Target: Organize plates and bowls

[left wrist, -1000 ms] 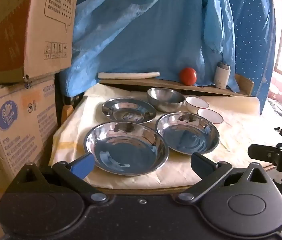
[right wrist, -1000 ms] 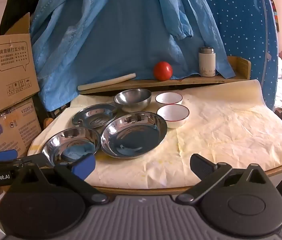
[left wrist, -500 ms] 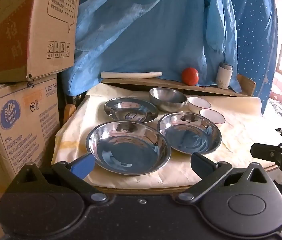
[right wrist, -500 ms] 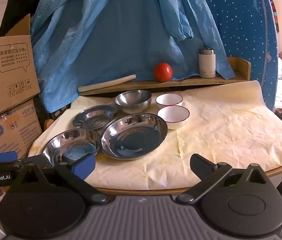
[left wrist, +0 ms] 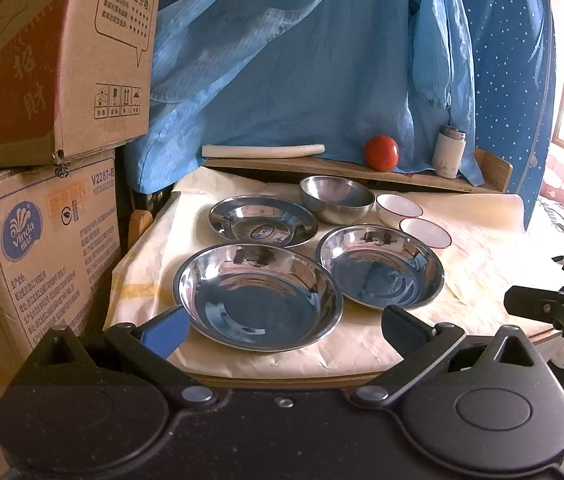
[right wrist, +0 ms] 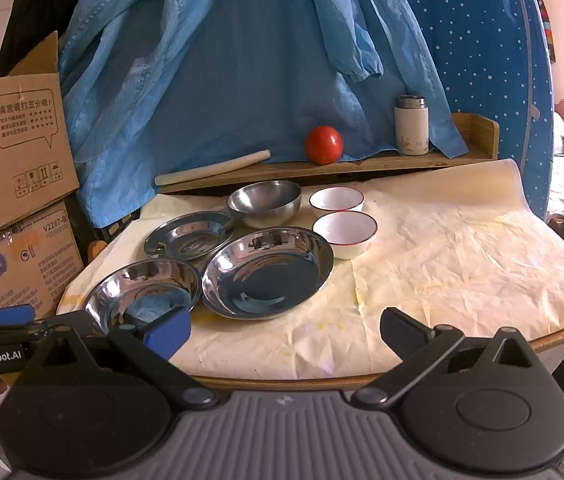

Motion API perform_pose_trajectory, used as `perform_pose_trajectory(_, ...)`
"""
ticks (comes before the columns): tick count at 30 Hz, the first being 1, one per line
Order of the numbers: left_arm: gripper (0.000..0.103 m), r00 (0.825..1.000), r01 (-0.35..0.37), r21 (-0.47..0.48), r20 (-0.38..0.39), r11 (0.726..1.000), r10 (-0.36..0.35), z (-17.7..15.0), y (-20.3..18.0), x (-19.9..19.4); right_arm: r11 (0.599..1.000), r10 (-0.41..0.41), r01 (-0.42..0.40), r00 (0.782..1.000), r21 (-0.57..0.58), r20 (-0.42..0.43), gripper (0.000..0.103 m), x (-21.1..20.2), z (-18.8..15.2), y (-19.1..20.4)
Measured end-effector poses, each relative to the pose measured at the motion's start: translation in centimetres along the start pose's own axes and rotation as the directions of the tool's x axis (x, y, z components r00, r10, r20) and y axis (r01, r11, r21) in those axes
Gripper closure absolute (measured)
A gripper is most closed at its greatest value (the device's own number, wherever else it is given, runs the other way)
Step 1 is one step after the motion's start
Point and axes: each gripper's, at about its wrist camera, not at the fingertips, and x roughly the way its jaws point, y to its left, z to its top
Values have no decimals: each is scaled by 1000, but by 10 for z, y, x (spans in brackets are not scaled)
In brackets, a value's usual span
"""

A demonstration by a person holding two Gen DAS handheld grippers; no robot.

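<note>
Three shallow steel plates lie on the paper-covered table: a near-left plate [left wrist: 258,296] [right wrist: 144,294], a right plate [left wrist: 379,266] [right wrist: 268,272] and a far plate [left wrist: 262,221] [right wrist: 189,235]. Behind them stand a deep steel bowl [left wrist: 336,198] [right wrist: 264,202] and two white red-rimmed bowls, one far [left wrist: 398,209] [right wrist: 336,199], one nearer [left wrist: 425,232] [right wrist: 345,233]. My left gripper [left wrist: 283,326] is open, just short of the near-left plate's front rim. My right gripper [right wrist: 283,330] is open at the table's front edge, holding nothing.
Stacked cardboard boxes [left wrist: 42,120] rise at the left of the table. A wooden shelf [right wrist: 361,164] at the back carries a red tomato [right wrist: 323,145], a white flask [right wrist: 411,125] and a pale stick [right wrist: 212,168]. Blue cloth [right wrist: 242,60] hangs behind. Crumpled paper [right wrist: 461,256] covers the table's right half.
Both grippers have crept slightly forward toward the table; the dishes look a little larger. Nothing on the table has moved and both grippers stay open.
</note>
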Motion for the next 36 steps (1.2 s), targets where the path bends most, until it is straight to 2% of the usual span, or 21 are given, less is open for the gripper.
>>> perform_pose_trajectory(36, 1, 1000, 1, 8, 0, 1000, -1, 1, -1, 1, 1000, -4, 4, 1000, 14, 0, 0, -1, 0, -2)
